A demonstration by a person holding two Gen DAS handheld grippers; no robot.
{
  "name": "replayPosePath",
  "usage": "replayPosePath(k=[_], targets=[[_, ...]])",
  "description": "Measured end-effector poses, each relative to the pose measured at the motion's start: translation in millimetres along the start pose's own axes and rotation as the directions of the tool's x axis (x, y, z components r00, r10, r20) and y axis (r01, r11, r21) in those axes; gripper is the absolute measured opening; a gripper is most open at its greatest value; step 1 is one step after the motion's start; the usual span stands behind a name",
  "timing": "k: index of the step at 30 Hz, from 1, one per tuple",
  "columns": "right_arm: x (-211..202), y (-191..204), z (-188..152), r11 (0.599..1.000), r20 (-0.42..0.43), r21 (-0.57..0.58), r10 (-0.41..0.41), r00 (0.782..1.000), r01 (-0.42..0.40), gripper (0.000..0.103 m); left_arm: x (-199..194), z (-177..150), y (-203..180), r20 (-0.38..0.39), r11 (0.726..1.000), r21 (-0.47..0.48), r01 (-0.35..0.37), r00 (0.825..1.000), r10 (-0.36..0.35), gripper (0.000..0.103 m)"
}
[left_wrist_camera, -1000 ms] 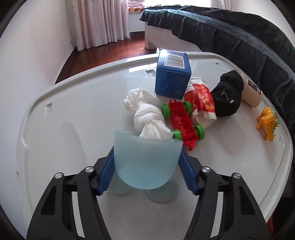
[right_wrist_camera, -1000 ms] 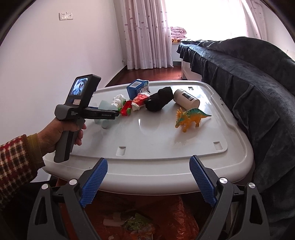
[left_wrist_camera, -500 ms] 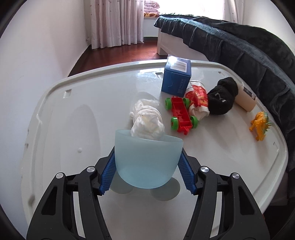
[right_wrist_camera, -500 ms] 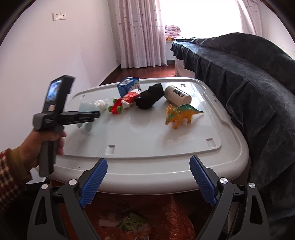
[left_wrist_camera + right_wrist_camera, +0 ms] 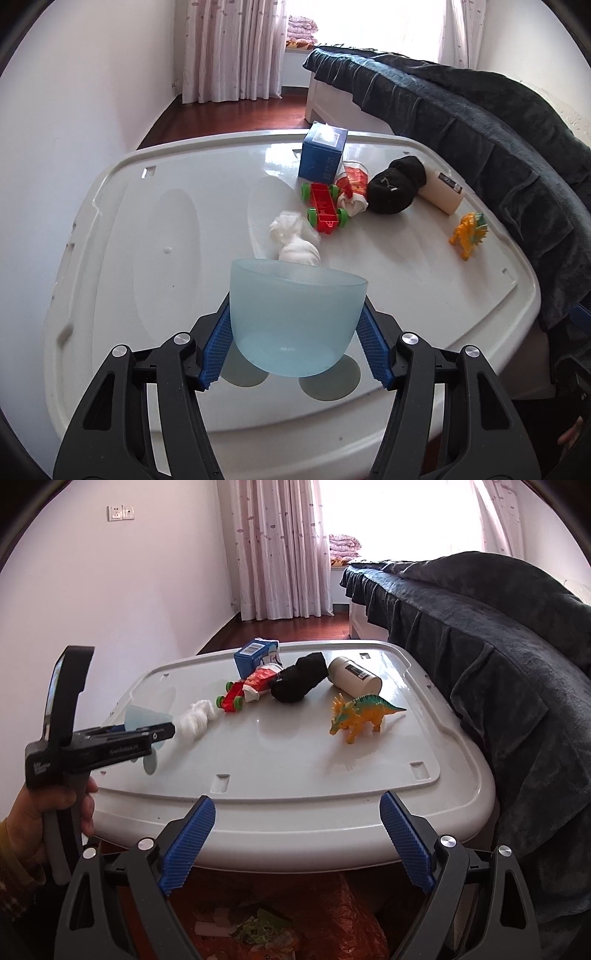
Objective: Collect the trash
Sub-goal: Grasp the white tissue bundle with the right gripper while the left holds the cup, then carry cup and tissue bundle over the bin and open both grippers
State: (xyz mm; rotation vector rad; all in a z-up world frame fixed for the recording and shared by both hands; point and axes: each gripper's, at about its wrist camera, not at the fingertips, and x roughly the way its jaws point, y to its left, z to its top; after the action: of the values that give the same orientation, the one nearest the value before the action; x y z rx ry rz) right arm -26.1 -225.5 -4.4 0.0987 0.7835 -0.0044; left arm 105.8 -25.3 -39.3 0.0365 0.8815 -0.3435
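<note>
My left gripper (image 5: pixel 293 325) is shut on a pale blue translucent plastic cup (image 5: pixel 293 314) and holds it above the near-left part of the white table (image 5: pixel 147 258). In the right wrist view the left gripper (image 5: pixel 147 734) shows side-on with the cup (image 5: pixel 142 718). A crumpled white tissue (image 5: pixel 293 240) lies just beyond the cup; it also shows in the right wrist view (image 5: pixel 195 720). A red and white wrapper (image 5: pixel 352 184) lies farther back. My right gripper (image 5: pixel 295 845) is open and empty at the table's front edge, above an orange trash bag (image 5: pixel 273 919) holding scraps.
On the table are a red toy car (image 5: pixel 325 208), a blue carton (image 5: pixel 323 155), a black sock bundle (image 5: pixel 395 186), a cream cylinder (image 5: pixel 443 190) and an orange toy dinosaur (image 5: pixel 469 238). A bed with a dark blanket (image 5: pixel 480 129) runs along the right.
My left gripper has pulled back and lifted with the cup, away from the tissue, which now lies free on the table. My right gripper moved slightly toward the table's front edge.
</note>
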Motion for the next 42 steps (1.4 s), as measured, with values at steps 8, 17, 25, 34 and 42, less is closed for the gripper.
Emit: replayPosePath(k=[8, 17, 25, 34, 42], targets=[[16, 36, 28, 0.996, 0.045, -0.087, 0.018, 0.999, -0.014, 0.089, -48, -25, 11, 0.056, 0.999, -0.048, -0.018, 0.998, 0.020, 0.060], [118, 112, 67, 0.981, -0.036, -0.185, 0.047, 0.998, -0.053, 0.087, -96, -55, 34, 0.093, 0.994, -0.085, -0.064, 0.993, 0.072, 0.060], [186, 158, 82, 0.979, -0.149, -0.202, 0.001, 0.989, -0.032, 0.070, -102, -62, 38, 0.111, 0.995, -0.094, -0.037, 0.993, 0.048, 0.060], [202, 149, 75, 0.974, -0.257, -0.216, 0.006, 0.967, -0.064, 0.032, -97, -64, 34, 0.110, 0.995, -0.096, 0.003, 0.994, 0.007, 0.060], [137, 125, 66, 0.975, -0.163, -0.208, 0.048, 0.985, -0.082, 0.032, -102, -69, 14, 0.114, 0.997, -0.071, -0.005, 0.993, 0.013, 0.060]])
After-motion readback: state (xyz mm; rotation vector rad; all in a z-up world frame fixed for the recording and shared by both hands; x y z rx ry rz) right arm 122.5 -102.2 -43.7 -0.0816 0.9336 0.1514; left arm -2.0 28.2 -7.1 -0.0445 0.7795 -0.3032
